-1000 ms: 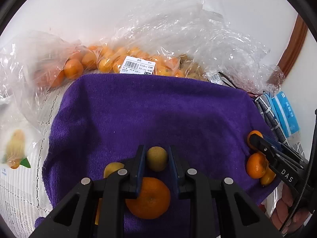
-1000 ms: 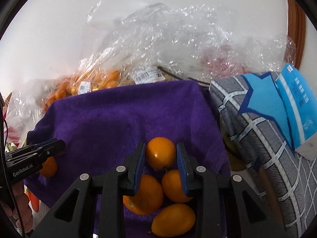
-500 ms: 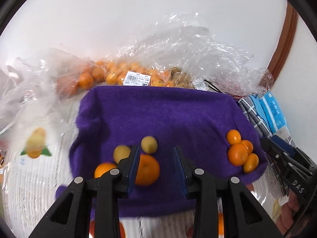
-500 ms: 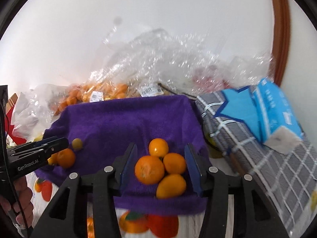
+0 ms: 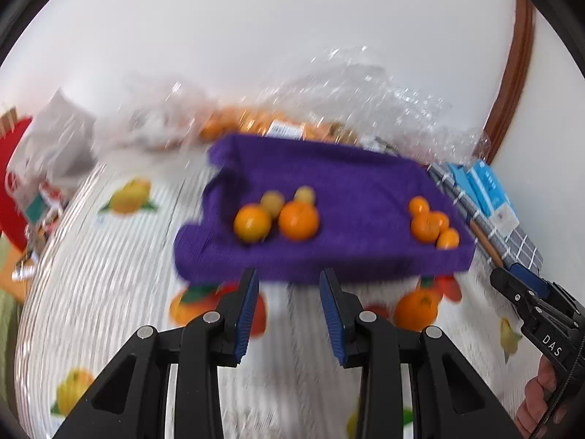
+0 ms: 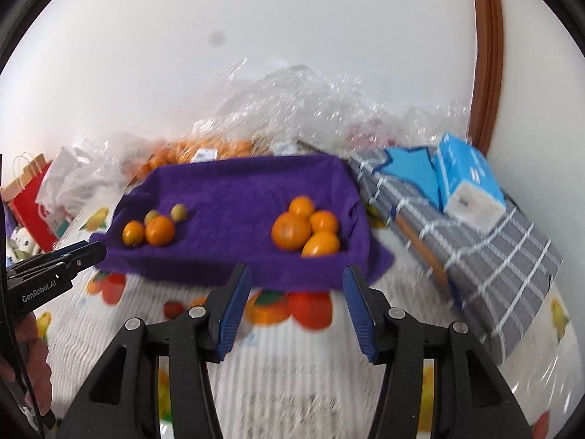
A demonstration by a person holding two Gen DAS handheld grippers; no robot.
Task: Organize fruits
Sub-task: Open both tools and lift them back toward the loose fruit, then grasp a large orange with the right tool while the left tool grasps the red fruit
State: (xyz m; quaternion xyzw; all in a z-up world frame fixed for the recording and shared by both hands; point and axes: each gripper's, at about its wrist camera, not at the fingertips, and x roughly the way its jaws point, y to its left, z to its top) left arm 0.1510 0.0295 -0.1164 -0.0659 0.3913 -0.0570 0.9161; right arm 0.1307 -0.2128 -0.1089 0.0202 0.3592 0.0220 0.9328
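the fruits look mostly sorted, judging by how they lie. on the purple towel [image 6: 237, 190] there are two tidy groups, well apart. near the towel's left front corner sits the left group [image 6: 153, 225]: two oranges with two small yellow-green fruits touching behind them. near the right front corner sits the right group [image 6: 307, 226]: four orange fruits packed together, the largest at the left of the cluster.

the left tool [image 5: 289, 307] is parted a moderate way and holds nothing; it hangs over the patterned desk cover [image 5: 109, 292], short of the towel's front edge. the right tool [image 6: 296, 307] is spread wider, also empty, and also short of the front edge, facing the right group.

what seems left, if anything: a clear plastic bag of small oranges [image 6: 197, 152] lies along the towel's back edge, unemptied. whether it belongs to the job i cannot tell. both views are blurred, so fine detail of the fruit is unsure. with both tools clear of the towel, the sorting on it appears finished.
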